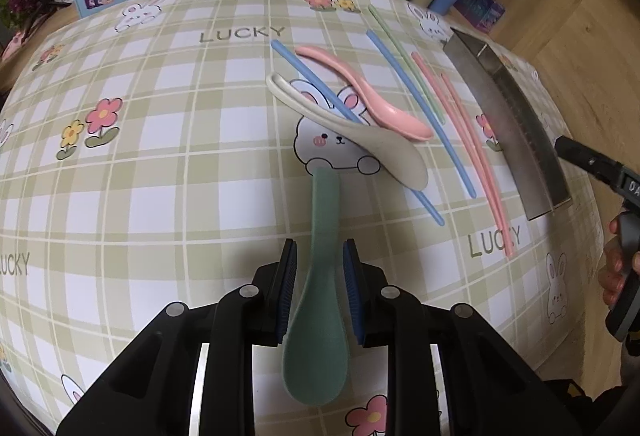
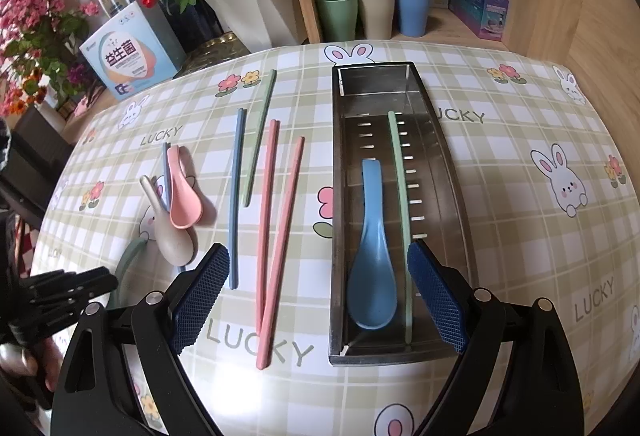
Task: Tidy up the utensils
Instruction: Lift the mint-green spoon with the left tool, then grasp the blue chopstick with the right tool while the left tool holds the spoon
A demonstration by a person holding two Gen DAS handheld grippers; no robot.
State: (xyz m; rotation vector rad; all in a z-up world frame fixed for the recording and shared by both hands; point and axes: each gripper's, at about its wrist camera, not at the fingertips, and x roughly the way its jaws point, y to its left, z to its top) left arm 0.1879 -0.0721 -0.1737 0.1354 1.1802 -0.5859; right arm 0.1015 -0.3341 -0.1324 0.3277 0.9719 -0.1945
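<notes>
The left gripper (image 1: 319, 256) straddles the handle of the green spoon (image 1: 320, 300); its jaws stand a little apart from the handle on both sides, so it is open and has no grip on it. The spoon lies flat on the table (image 1: 160, 164), bowl toward the near edge, handle tip just beside the beige spoon (image 1: 360, 140), which overlaps a blue chopstick (image 1: 424, 198) and touches the pink spoon (image 1: 372, 104). The right gripper (image 2: 318, 292) is spread wide and holds nothing, hanging over the near end of the steel tray (image 2: 339, 220) on the right side of the table. The tray already contains a blue spoon (image 2: 372, 248) and a green chopstick (image 2: 400, 188). Loose chopsticks remain between the spoons and the tray. Judgement: the step in hand is picking up the green spoon; the work is early. The next move calls for closing squarely on the handle, lifting clear of the beige spoon, and carrying it across to the tray.
</notes>
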